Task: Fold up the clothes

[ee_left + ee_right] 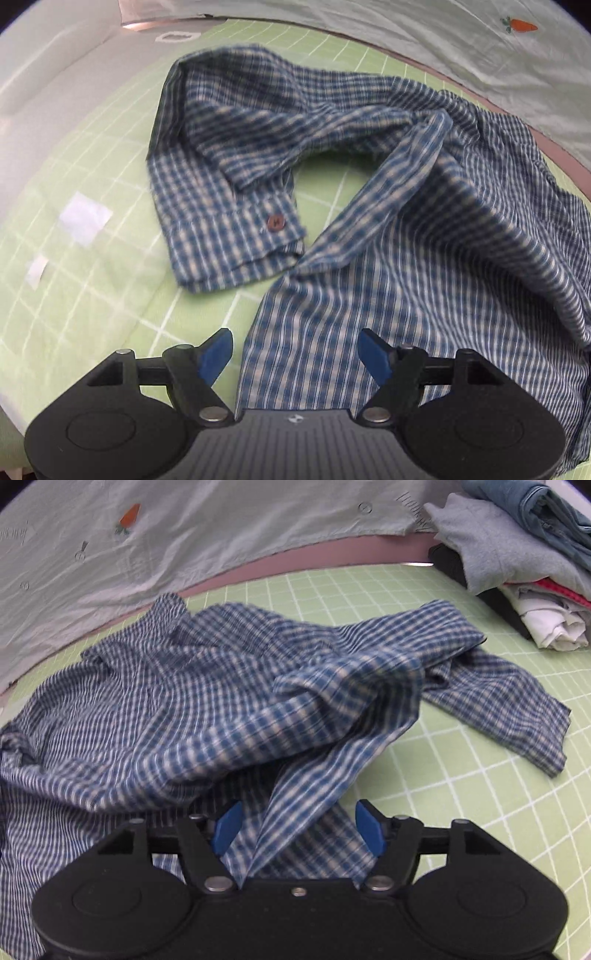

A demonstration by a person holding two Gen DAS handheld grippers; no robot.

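We see a crumpled blue checked shirt [424, 229] on the green gridded surface [92, 295], left tongs [297, 356] released, right tongs [297, 827] released around a fabric fold, brown cuff button [276, 222] only in the left view, folded clothes pile [517, 565] only in the right view

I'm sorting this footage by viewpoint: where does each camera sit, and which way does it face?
Left wrist: sits on the left claw, facing forward over the checked shirt and its buttoned cuff; open blue fingers show.
Right wrist: sits on the right claw, facing the rumpled shirt, with a clothes pile far right; open fingers show.
Shared: shirt, green grid mat, carrot-print sheet.
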